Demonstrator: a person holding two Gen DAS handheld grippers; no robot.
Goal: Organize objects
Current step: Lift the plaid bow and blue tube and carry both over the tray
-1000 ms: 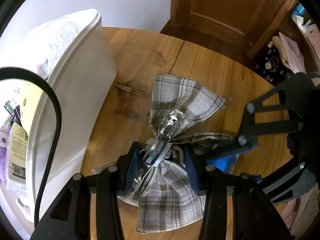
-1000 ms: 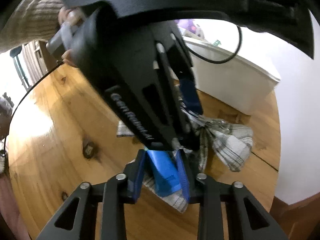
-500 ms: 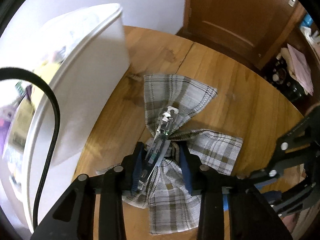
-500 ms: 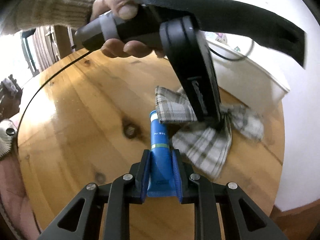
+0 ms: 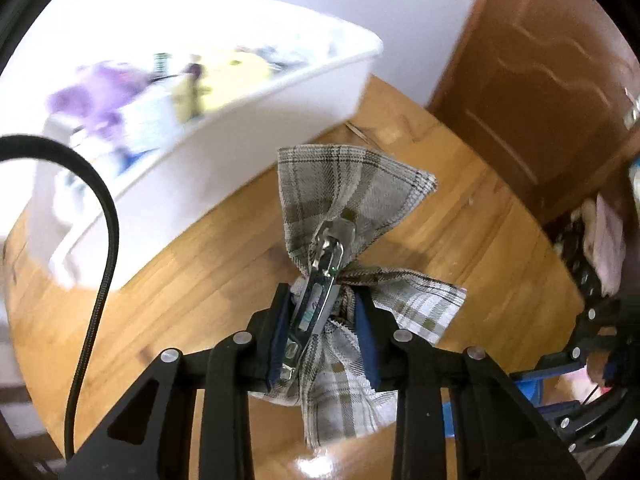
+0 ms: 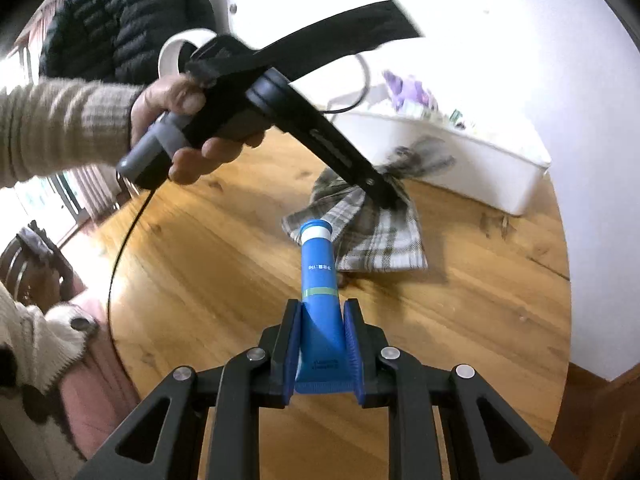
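Wooden tabletop (image 5: 200, 280) carries a white bin (image 5: 224, 152); your left claw (image 5: 322, 336) grips a plaid cloth (image 5: 352, 192) with its metal clip (image 5: 324, 272) above it, your right claw (image 6: 322, 344) clamps a blue tube (image 6: 320, 276).

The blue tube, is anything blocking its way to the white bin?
Yes. The checked cloth and the left tongs holding it hang between the blue tube and the white bin.

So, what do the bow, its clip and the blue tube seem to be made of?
Bow: woven plaid fabric, matte, with frayed edges and soft folds. Clip: apparently polished metal, since it reflects brightly. Blue tube: probably soft glossy plastic, flattened at the crimped end inside the right hand-held gripper.
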